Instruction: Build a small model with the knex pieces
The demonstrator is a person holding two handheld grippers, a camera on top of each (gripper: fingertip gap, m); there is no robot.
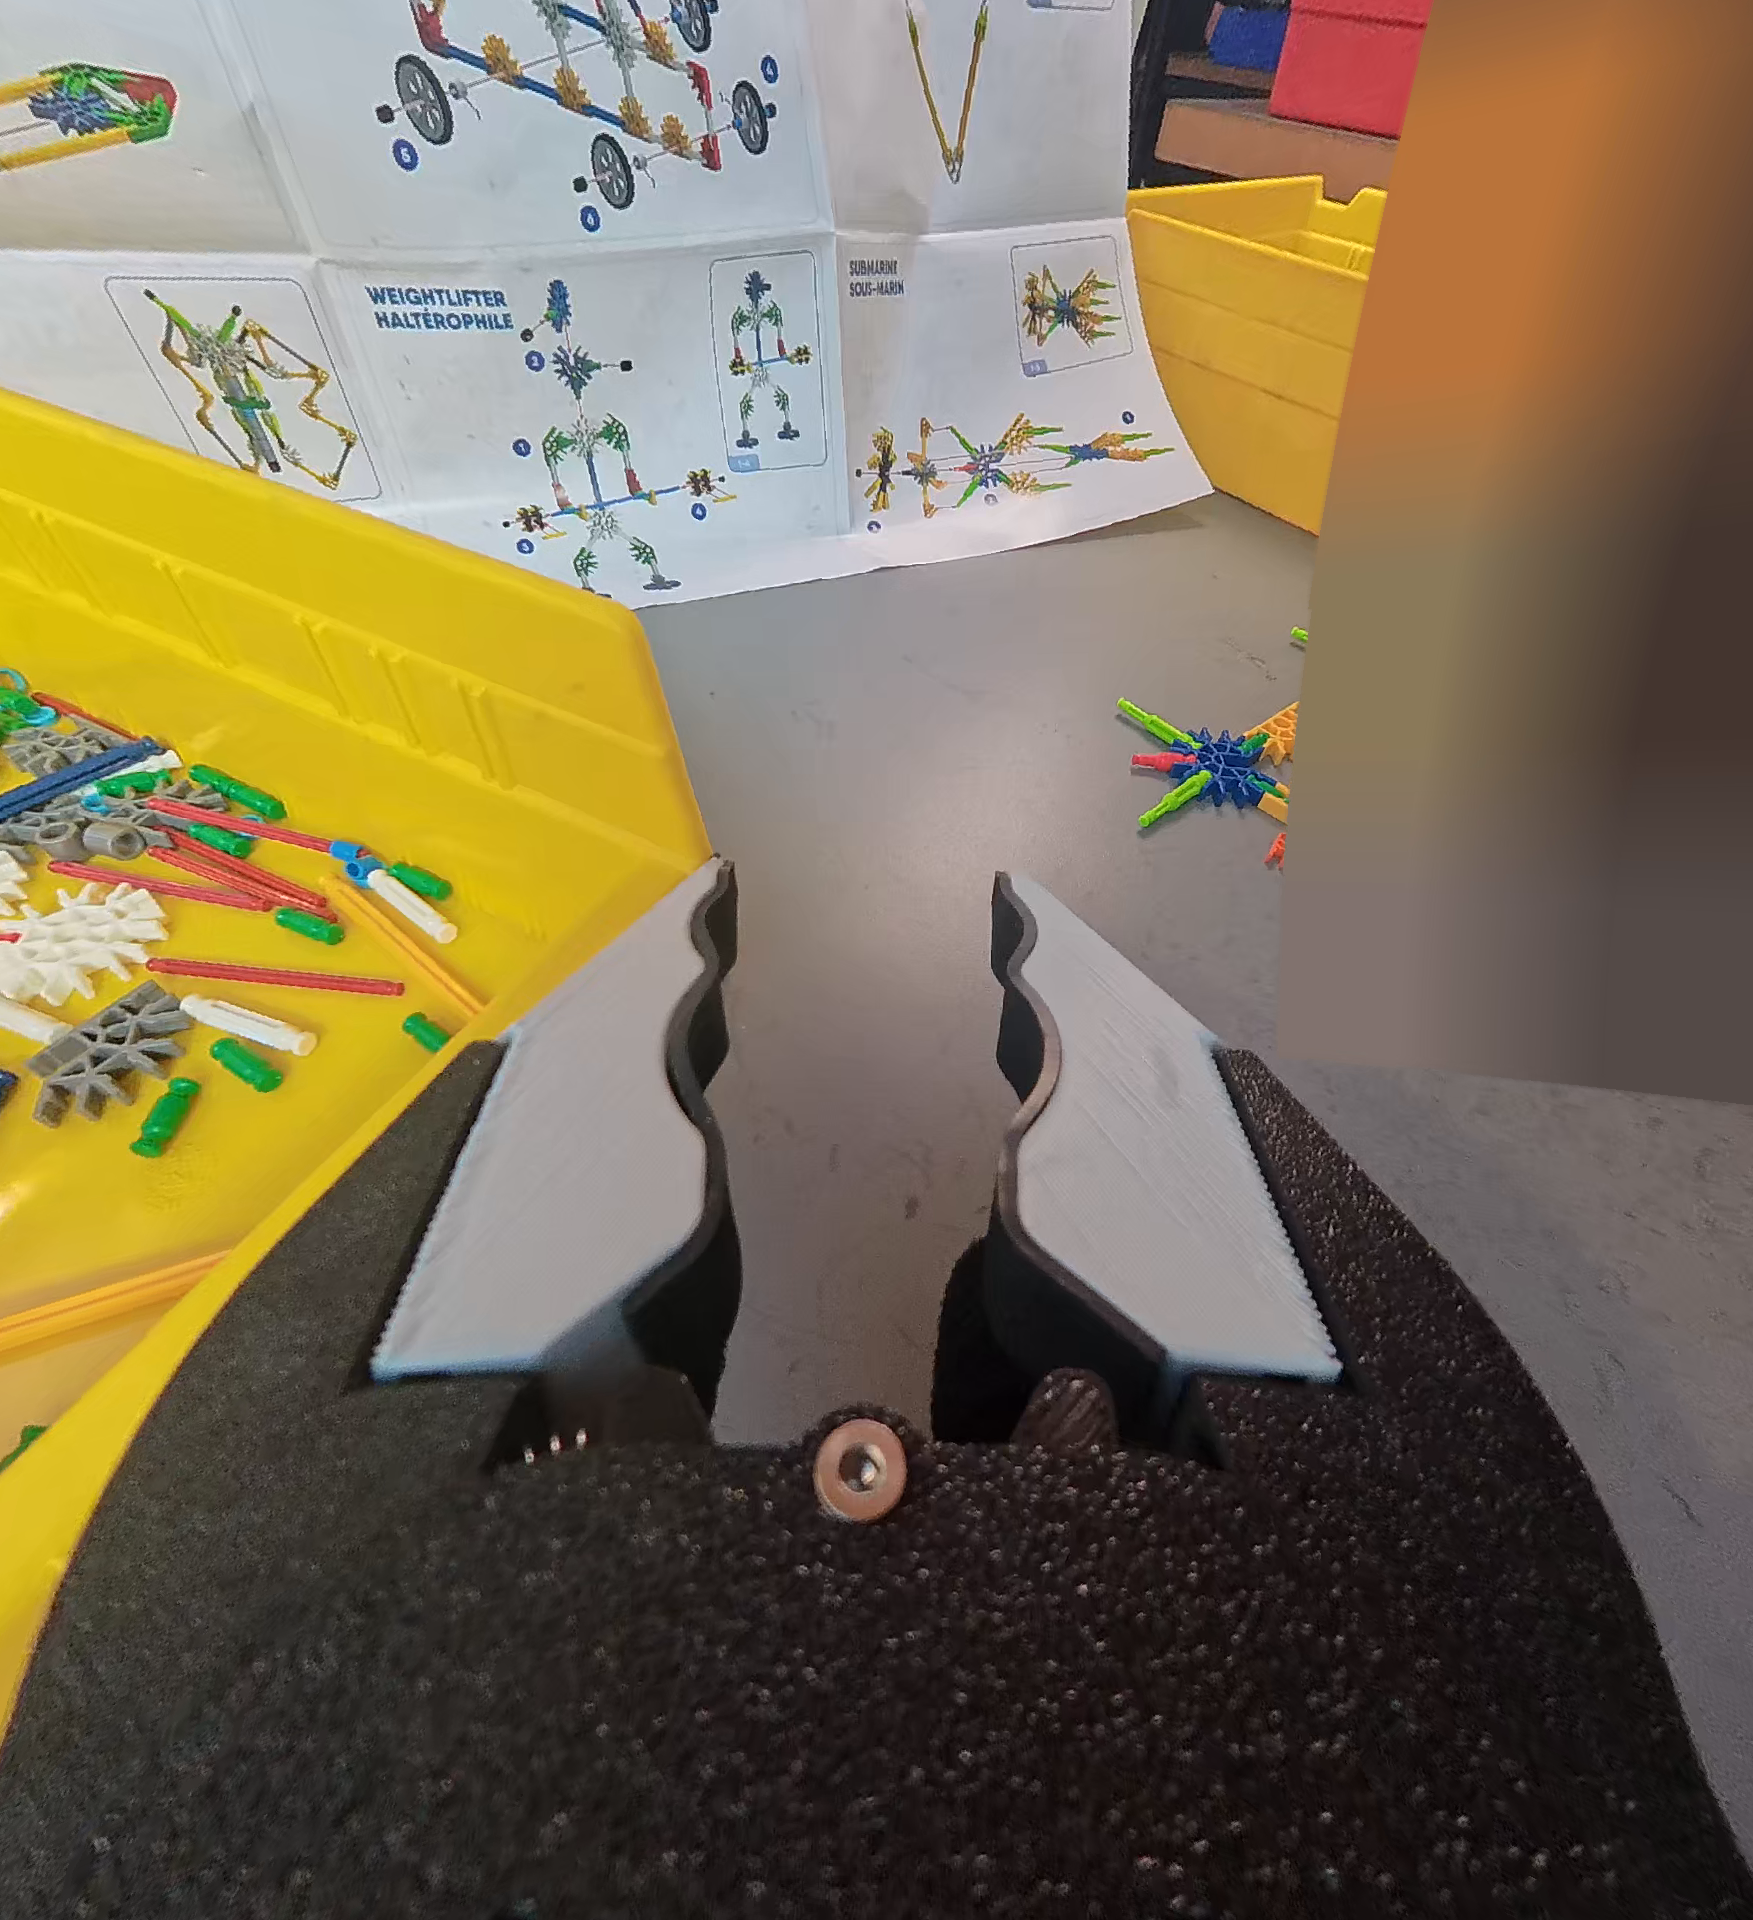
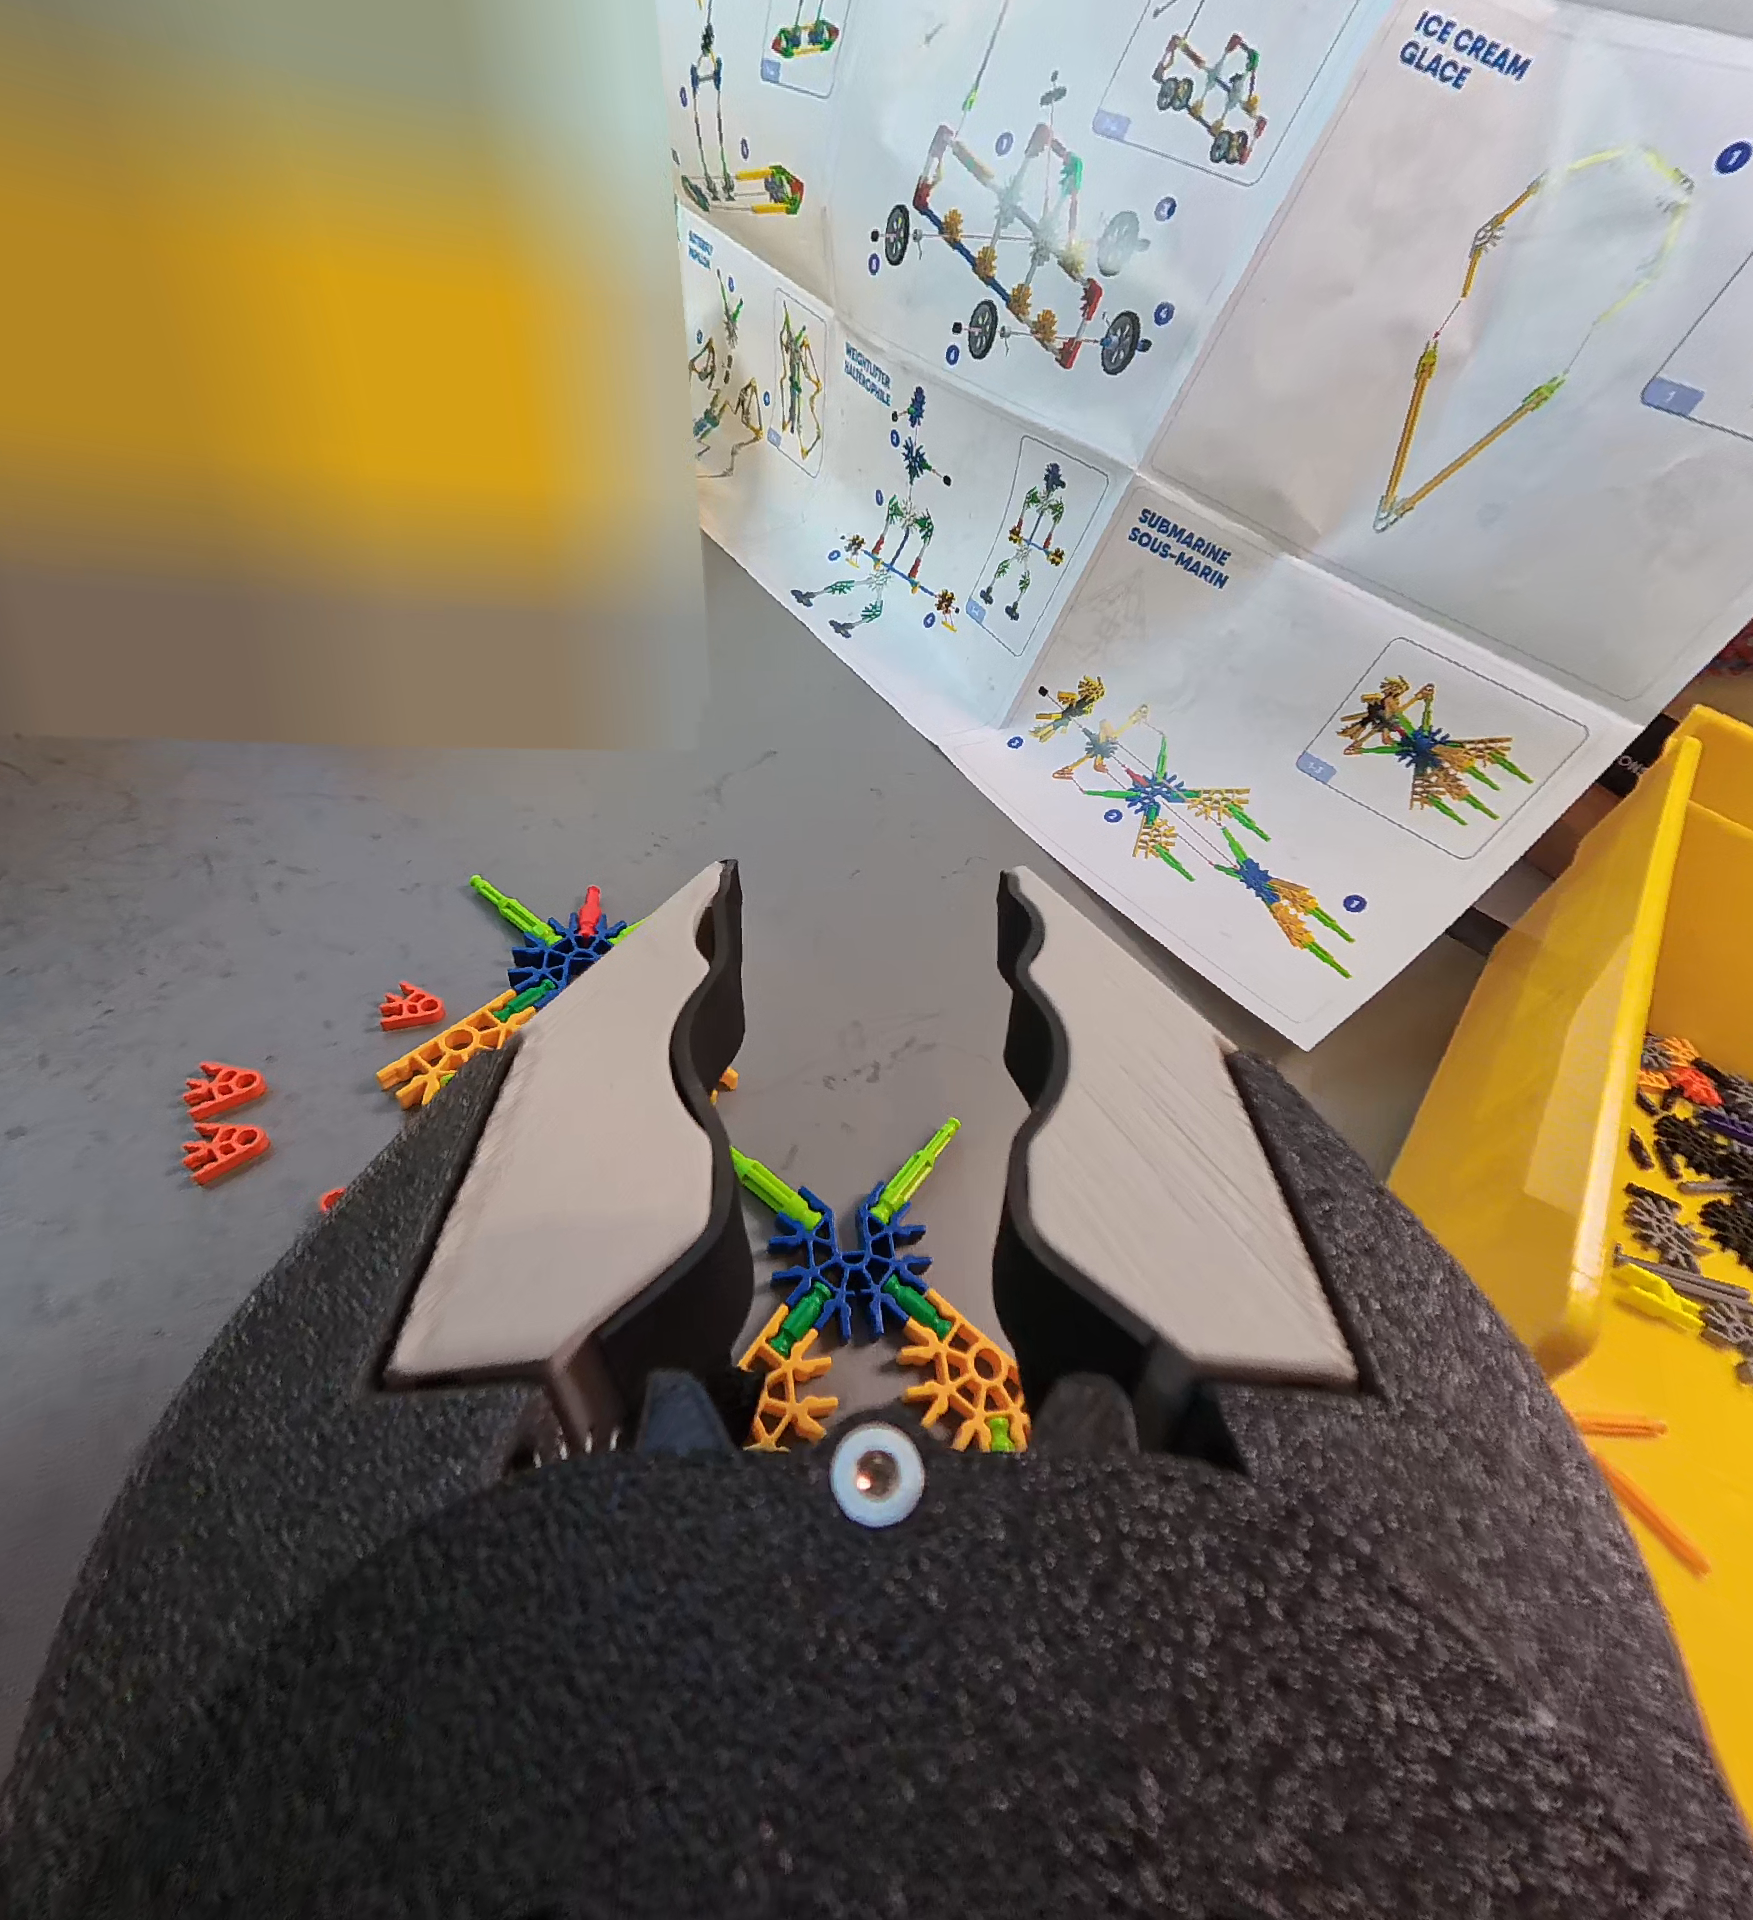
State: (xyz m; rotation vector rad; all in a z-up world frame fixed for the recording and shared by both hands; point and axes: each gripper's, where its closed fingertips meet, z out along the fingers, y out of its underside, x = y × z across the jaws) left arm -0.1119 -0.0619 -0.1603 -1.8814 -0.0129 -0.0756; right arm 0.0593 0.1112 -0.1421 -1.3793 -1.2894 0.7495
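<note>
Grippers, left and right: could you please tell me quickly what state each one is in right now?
Left gripper: open, holding nothing, over the bare table beside the yellow bin.
Right gripper: open, holding nothing, jaws either side of a blue toy piece on the table.

This looks like a workshop or lab bench set up for toy building. A scuffed grey desk (image 1: 955,727) carries a large, creased white paper instruction sheet (image 2: 1267,468) printed with coloured model diagrams, propped upright at the back. Deep yellow plastic bins (image 1: 384,665) on either side hold loose plastic rods and snowflake-shaped connectors. Small orange plastic connector pieces (image 2: 224,1117) lie loose on the desk. Stacked red and blue boxes (image 1: 1339,62) sit behind.
</note>
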